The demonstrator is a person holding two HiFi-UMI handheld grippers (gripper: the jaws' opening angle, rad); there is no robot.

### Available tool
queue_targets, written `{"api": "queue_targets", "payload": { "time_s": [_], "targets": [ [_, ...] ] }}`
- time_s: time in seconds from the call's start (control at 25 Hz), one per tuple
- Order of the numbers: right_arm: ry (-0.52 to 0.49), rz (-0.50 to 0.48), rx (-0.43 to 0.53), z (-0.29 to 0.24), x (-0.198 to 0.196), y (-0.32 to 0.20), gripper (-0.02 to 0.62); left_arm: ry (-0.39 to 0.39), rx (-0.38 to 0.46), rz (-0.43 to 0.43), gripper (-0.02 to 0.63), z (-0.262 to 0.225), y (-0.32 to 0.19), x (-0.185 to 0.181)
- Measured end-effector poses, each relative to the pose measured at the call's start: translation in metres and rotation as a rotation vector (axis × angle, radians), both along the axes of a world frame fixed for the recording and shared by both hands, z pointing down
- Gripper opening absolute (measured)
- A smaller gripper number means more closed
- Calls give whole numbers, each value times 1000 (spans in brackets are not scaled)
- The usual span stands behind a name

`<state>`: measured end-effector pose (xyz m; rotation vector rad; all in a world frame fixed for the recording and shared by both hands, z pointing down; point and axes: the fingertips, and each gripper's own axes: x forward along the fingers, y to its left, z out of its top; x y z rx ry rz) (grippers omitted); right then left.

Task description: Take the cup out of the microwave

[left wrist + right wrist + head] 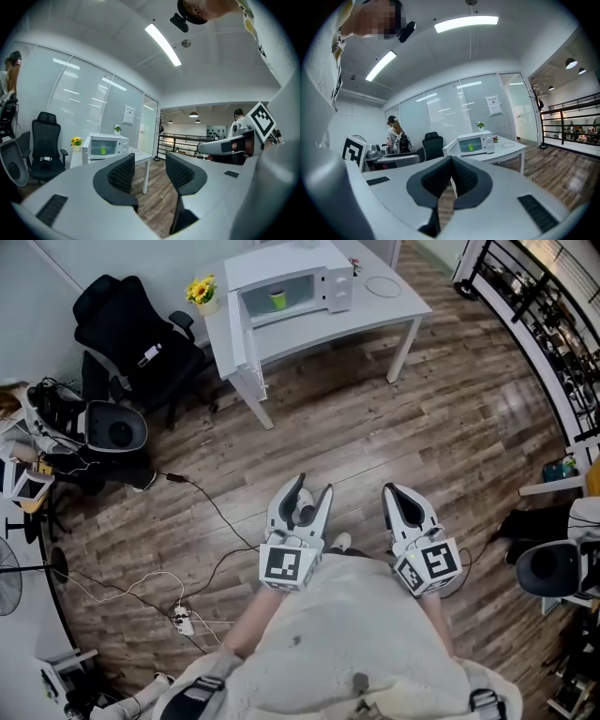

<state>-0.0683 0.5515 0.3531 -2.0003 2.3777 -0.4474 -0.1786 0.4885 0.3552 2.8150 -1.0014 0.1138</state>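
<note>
Stands well back from the white table (394,307) at twelve o'clock. Green cup (278,299) inside the white microwave (333,287) there, door swung open, well apart from both tongs. Holds the left gripper (309,491) near six o'clock with jaws apart, nothing between them. Holds the right gripper (395,493) toward five o'clock, jaws pressed together, empty, above the wood floor (375,427).

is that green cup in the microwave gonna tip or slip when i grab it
Probably light: the green cup looks small inside the microwave. It stands upright, so a sideways nudge could tip it. Too far away to judge slipperiness.
</note>
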Motion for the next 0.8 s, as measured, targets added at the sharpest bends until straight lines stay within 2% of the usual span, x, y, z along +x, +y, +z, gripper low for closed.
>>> {"api": "queue_targets", "payload": {
  "time_s": [0.4, 0.8],
  "targets": [
    [20, 38, -24, 0, 19, -51, 9, 19, 13, 27, 213, -2, -60, 27],
    [35, 60, -48, 6, 41, -140, 9, 33, 0, 36, 213, 1, -153, 46]
  ]
}}
